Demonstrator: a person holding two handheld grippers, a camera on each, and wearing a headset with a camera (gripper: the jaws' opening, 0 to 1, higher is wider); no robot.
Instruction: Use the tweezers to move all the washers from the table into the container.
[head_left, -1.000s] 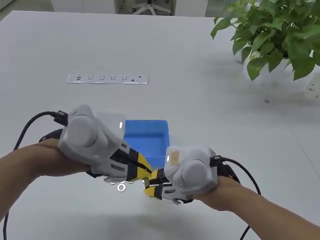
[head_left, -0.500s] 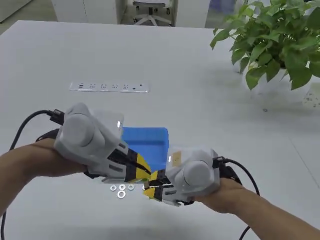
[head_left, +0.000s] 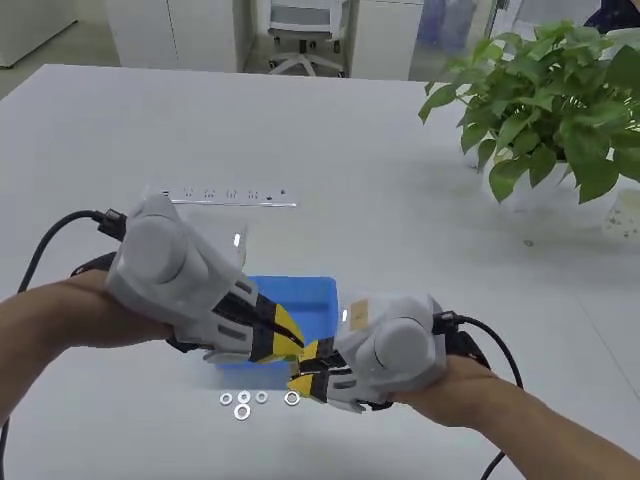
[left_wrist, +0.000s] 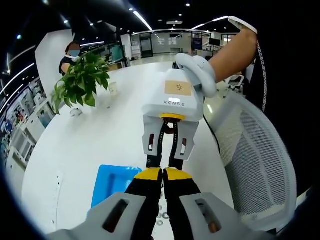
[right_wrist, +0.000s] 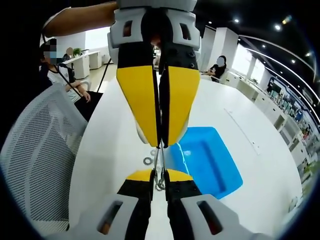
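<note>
Five washers (head_left: 244, 398) lie toward the near edge of the desk (head_left: 400, 200), just in front of one blue container (head_left: 300, 298). Above them the left hand-held gripper (head_left: 288, 340) and the right hand-held gripper (head_left: 300, 380) meet tip to tip, each clamped shut on one pair of tweezers (right_wrist: 159, 167).

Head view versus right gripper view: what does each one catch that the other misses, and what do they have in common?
Head view, not the other: from above, the person's right hand wrapped around the grey body of the right hand-held gripper. Right gripper view, not the head view: thin tweezers running from its own jaws to the left hand-held gripper, plus a mesh chair. Both: the blue container and washers on the white table.
</note>
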